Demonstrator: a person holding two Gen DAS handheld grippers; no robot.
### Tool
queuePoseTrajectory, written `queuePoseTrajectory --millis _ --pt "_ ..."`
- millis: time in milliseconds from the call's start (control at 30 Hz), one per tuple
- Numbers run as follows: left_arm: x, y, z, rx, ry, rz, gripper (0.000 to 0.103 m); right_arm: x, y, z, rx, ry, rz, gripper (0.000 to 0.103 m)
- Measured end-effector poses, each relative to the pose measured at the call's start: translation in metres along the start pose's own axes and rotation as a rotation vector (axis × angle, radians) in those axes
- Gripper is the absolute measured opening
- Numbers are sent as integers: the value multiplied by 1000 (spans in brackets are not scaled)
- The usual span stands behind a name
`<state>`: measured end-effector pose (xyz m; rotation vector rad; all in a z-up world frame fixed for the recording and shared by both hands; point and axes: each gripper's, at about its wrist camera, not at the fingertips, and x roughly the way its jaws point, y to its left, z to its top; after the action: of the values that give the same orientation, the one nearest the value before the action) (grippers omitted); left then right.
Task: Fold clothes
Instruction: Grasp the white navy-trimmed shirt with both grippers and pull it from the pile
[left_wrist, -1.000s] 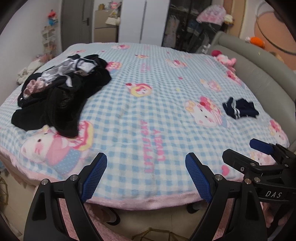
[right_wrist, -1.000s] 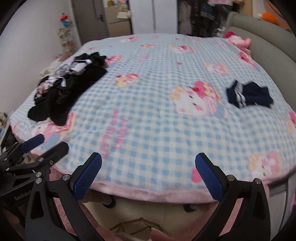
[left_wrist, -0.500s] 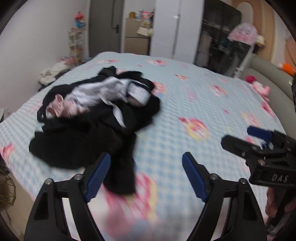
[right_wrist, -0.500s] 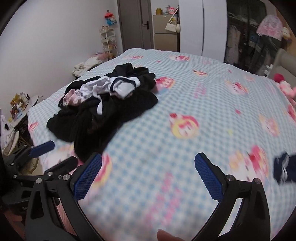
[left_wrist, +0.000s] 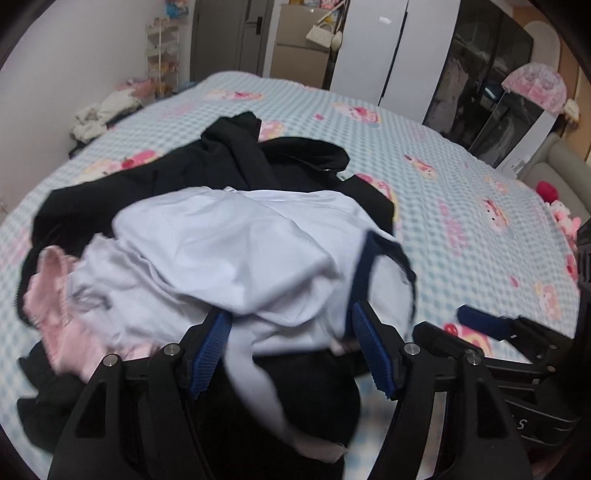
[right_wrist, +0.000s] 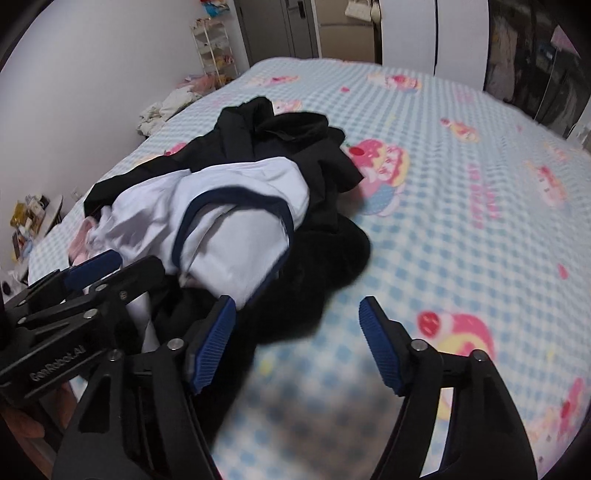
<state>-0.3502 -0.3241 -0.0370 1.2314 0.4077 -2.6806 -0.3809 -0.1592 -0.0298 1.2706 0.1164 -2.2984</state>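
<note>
Checked blue-and-white blanket (left_wrist: 461, 192) covers the whole bed, and the heap of clothes (left_wrist: 207, 206) I have to fold lies toward its left side, nearer the wall edge than the sofa edge. Most of the heap is black garments (right_wrist: 317, 158); on top lies a white top with navy trim (left_wrist: 236, 254), and a pink piece (left_wrist: 55, 295) pokes out at the heap's left end.

As I judge it, the step in hand is picking the white top off the heap. To do that well I should catch a single layer near the navy-trimmed opening with each gripper, take none of the black cloth below, and lift it clear onto the bare blanket to the right, where there is room to spread it flat.

My left gripper (left_wrist: 288, 350) tilts steeply down over the near edge of the heap. Its jaws are closing, with white cloth lying between the blue pads (left_wrist: 210, 354), though I cannot see them pressing on it yet. My right gripper (right_wrist: 299, 343) sits just beside it to the right, likewise pitched down. Its jaws are closing too, its left pad at the fringe of the black cloth and its right over bare blanket, so nothing is held. I would shift it leftward onto the trim before it closes fully.
</note>
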Motion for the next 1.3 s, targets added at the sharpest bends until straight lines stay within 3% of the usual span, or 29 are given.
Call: queuePoseTrajectory --millis 67,133,233,267,333,367,400,567,733,900,1167,1300 --pt "9 7 3 -13 4 -54 63 19 -5 9 23 32 69 64" --pt "12 14 7 -18 9 -95 45 34 -6 17 35 50 125 61" --pt "2 9 4 13 -6 -140 16 46 1 22 23 56 182 40" --pt "-5 4 2 42 -18 -137 10 47 6 22 9 53 190 30" --pt "-13 -2 0 91 -34 -138 6 41 15 19 -36 25 158 21" --pt "-18 -5 -2 102 -40 -137 6 36 17 16 -42 9 164 10" --pt "-20 -4 -1 100 -37 -145 5 29 17 13 -41 -7 180 7" --pt "-34 -10 -12 81 -20 -210 3 -17 26 -3 -89 -90 185 2" --pt "-60 -28 -36 120 -37 -251 2 -54 38 -21 -145 -128 186 2" --pt "-82 -16 -58 56 -33 -293 2 -76 34 -42 -119 -122 184 2" --pt "-128 -53 -106 139 -13 -406 3 -152 27 -93 -89 -266 235 0" --pt "-137 -72 -129 126 -7 -454 2 -165 15 -108 -79 -236 171 1"
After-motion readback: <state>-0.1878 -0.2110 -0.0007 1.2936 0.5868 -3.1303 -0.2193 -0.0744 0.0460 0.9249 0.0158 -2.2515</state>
